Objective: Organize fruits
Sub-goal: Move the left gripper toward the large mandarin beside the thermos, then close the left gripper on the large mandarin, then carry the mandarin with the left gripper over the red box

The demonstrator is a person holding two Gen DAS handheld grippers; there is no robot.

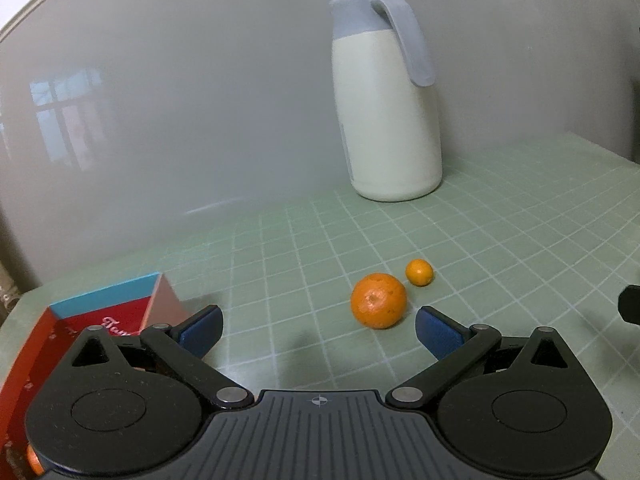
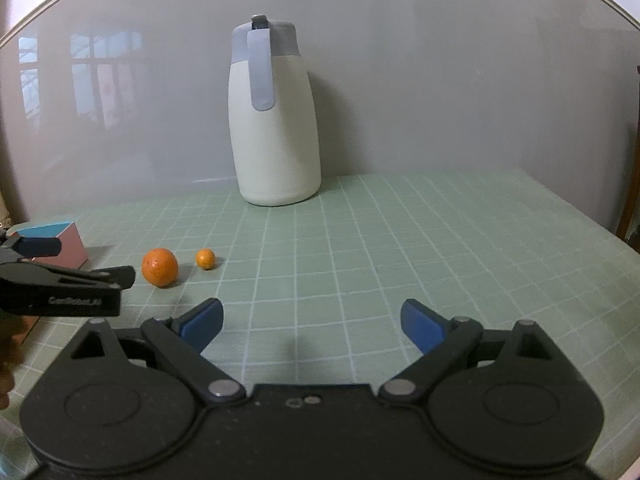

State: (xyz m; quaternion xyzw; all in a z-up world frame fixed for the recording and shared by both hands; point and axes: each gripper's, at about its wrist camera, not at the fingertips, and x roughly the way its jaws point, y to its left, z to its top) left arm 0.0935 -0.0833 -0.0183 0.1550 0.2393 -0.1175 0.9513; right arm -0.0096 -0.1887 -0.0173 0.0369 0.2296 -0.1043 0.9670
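Observation:
A large orange (image 1: 378, 300) lies on the green grid mat, with a small orange (image 1: 419, 272) just behind it to the right. My left gripper (image 1: 318, 330) is open and empty, its right pad close beside the large orange. A red box with a blue rim (image 1: 104, 312) stands open at the left, under the left finger. In the right wrist view the large orange (image 2: 160, 267) and small orange (image 2: 205, 259) lie at left, next to the box (image 2: 60, 240). My right gripper (image 2: 312, 326) is open and empty over bare mat. The left gripper (image 2: 76, 272) shows at its left.
A tall cream jug with a grey lid and handle (image 1: 386, 96) stands at the back against the grey wall; it also shows in the right wrist view (image 2: 274, 120). The mat's right edge (image 2: 624, 240) curves off at the right.

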